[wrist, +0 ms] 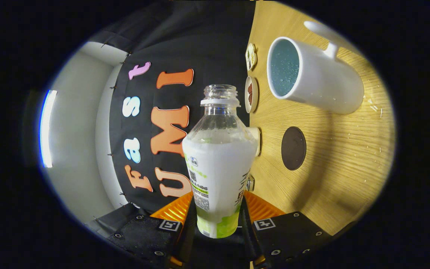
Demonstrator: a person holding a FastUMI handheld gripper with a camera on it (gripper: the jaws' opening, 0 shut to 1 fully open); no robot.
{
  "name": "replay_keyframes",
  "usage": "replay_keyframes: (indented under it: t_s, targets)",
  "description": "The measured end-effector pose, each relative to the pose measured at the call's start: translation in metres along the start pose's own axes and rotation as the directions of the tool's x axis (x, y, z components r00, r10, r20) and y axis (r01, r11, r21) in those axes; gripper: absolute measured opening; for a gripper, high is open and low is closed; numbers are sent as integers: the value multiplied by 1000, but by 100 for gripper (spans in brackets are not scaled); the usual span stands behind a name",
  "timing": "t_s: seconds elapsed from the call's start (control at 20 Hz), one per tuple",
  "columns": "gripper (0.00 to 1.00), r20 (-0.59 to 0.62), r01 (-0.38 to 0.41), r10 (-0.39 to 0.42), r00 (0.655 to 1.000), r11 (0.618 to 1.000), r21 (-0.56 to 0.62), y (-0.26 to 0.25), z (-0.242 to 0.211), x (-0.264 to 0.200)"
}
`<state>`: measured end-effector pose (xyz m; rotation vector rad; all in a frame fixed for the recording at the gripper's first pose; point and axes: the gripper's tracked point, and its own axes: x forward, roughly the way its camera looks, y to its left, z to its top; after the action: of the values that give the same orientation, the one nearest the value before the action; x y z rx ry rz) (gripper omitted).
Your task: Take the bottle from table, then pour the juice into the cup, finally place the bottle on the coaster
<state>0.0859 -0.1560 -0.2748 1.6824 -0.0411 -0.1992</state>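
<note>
My gripper [218,201] is shut on the lower body of a clear plastic bottle [218,157], one finger on each side. The bottle has no cap, a white and green label, and pale liquid up to its shoulder. The whole view is rolled about a quarter turn, so the wooden table [334,175] stands on the right and the bottle lies roughly level with it. A white cup [312,74] with a blue inside stands on the table, beyond and to the right of the bottle's mouth. No liquid is leaving the mouth. A dark round coaster [293,148] lies on the table beside the bottle's shoulder.
Small round pieces line the table's far edge by the booth wall: one pale [251,56], one with a brown middle [251,94], and a cream one [255,140] partly behind the bottle. Bare wood stretches past the coaster on the side away from the wall.
</note>
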Motion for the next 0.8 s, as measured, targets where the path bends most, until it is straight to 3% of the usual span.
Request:
replay_keyframes:
  t_s: [0.5,0.8]
  targets:
    - [56,33,-12,8,999,991,132,13,15,-2]
    - [57,30,-16,12,999,989,148,20,21,-5]
